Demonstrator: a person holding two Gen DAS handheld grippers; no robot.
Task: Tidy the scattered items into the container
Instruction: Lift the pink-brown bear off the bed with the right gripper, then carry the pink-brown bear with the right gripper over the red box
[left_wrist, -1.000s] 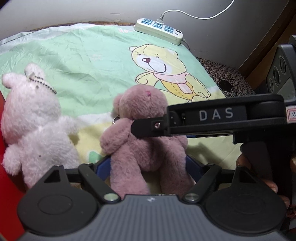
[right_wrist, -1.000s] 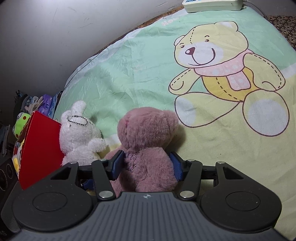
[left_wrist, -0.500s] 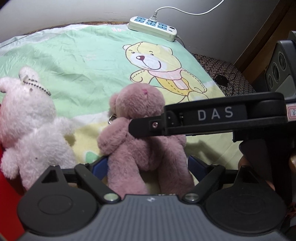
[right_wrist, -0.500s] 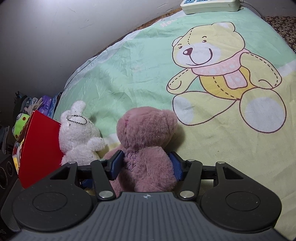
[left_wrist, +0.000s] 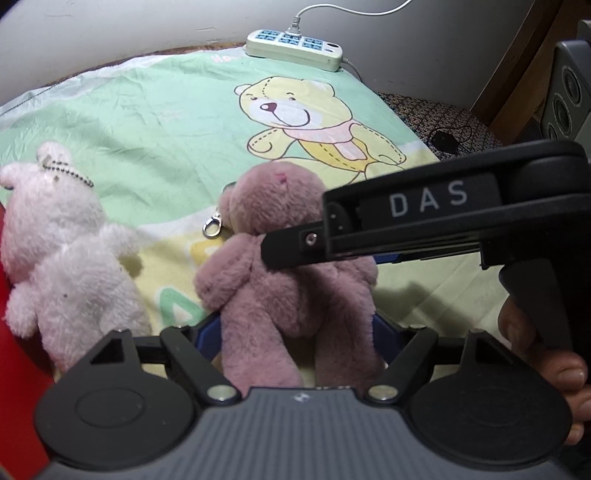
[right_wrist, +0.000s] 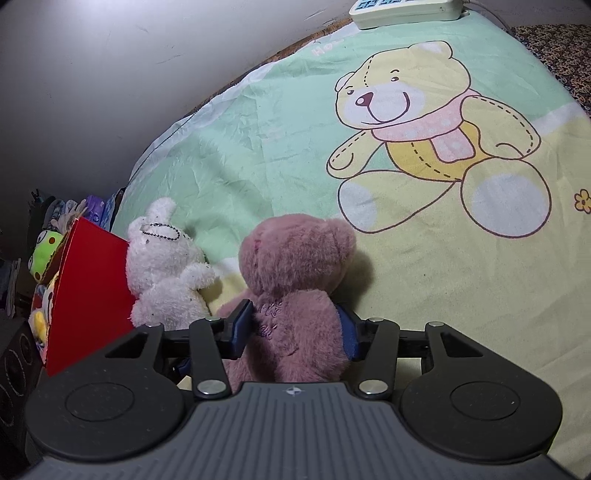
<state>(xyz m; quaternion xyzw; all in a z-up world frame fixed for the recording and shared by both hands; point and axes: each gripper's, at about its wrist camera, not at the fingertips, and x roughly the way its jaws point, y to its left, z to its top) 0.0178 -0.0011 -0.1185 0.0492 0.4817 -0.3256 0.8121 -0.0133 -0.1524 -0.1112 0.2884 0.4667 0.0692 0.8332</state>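
A pink teddy bear (left_wrist: 280, 280) (right_wrist: 295, 280) lies on the bear-print sheet (right_wrist: 258, 140). My left gripper (left_wrist: 295, 328) has the bear's legs between its blue pads, which touch both sides as the jaws close. My right gripper (right_wrist: 295, 328) holds the bear's body; its pads dent the fur and its jaws are closing too. In the left wrist view one of its fingers (left_wrist: 295, 243) crosses the bear's chest. A white bunny (left_wrist: 70, 266) (right_wrist: 166, 273) lies left of the bear, against the red container (right_wrist: 88, 288), which holds other soft toys.
A power strip (left_wrist: 295, 50) sits at the sheet's far edge by the wall. A grey speaker (left_wrist: 569, 99) stands at the right beyond patterned cloth (left_wrist: 443, 122). A person's fingers (left_wrist: 546, 354) grip the right tool's handle. Small items are piled behind the container (right_wrist: 74, 210).
Both pairs of jaws have narrowed onto the pink bear. The left view has shifted a little, and the bear's metal clasp now shows. The bunny has not moved.
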